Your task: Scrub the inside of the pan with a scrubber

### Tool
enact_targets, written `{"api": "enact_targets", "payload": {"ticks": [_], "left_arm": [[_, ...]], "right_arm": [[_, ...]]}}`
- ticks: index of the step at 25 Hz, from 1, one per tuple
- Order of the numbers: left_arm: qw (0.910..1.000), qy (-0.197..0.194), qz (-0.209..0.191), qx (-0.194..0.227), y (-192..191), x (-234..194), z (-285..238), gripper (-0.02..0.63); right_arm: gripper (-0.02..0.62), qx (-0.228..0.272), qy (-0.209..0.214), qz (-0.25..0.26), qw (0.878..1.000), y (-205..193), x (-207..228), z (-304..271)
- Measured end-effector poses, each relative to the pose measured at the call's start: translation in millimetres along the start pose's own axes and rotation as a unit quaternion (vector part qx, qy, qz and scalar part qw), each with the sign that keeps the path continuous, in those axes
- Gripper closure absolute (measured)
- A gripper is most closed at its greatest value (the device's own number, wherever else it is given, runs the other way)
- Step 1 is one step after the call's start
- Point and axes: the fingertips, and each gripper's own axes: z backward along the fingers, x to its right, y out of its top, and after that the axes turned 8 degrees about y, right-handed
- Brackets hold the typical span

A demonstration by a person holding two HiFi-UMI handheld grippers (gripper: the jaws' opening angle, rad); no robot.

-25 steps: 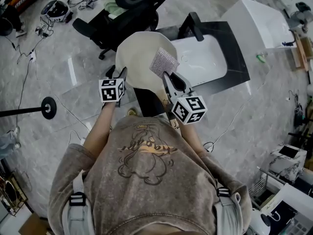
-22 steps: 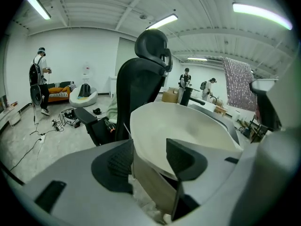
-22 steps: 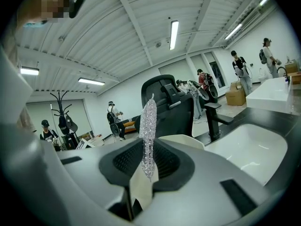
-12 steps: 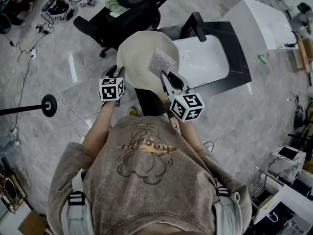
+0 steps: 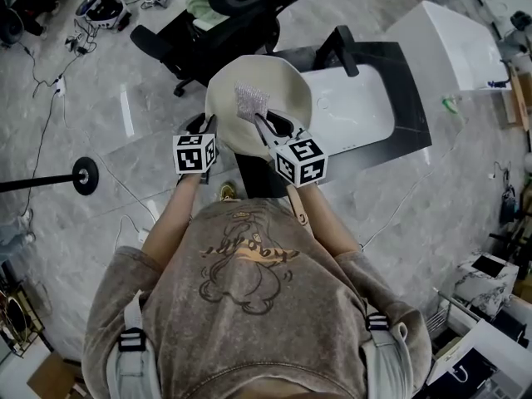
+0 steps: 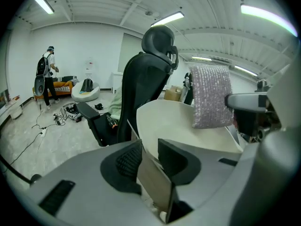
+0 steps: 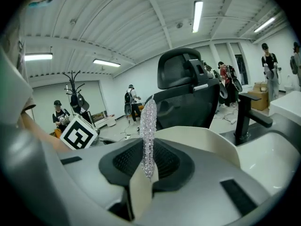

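My left gripper has just been closing. Its jaws now pinch the thin edge of the cream-coloured round pan, which I hold up near the white sink basin, its inside facing me. My right gripper is clamped on the silvery mesh scrubber pad. The pad stands edge-on between the jaws and, in the head view, lies over the pan's inner face. Whether it touches that surface I cannot tell.

To scrub well, I judge I should lay the pad's broad side flat against the inside, not its thin edge. I should also press only lightly, because the pan hangs from a single grip at its edge and could twist or slip. Short overlapping strokes from the wall toward the centre, with my left hand braced steady, should cover it.
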Motion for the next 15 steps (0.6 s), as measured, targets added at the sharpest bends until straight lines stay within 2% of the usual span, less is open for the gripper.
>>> {"api": "enact_targets", "payload": {"ticks": [11, 15], "left_arm": [[1.0000, 0.000, 0.000, -0.007, -0.7, -0.9, -1.4, 0.491], [0.9999, -0.004, -0.001, -0.011, -0.8, -1.1, -0.1, 0.491]], "right_arm": [[0.514, -0.080, 0.036, 0.032, 0.996, -30.5, 13.1, -86.4], [0.514, -0.109, 0.045, 0.057, 0.991, -43.5, 11.4, -106.8]]}}
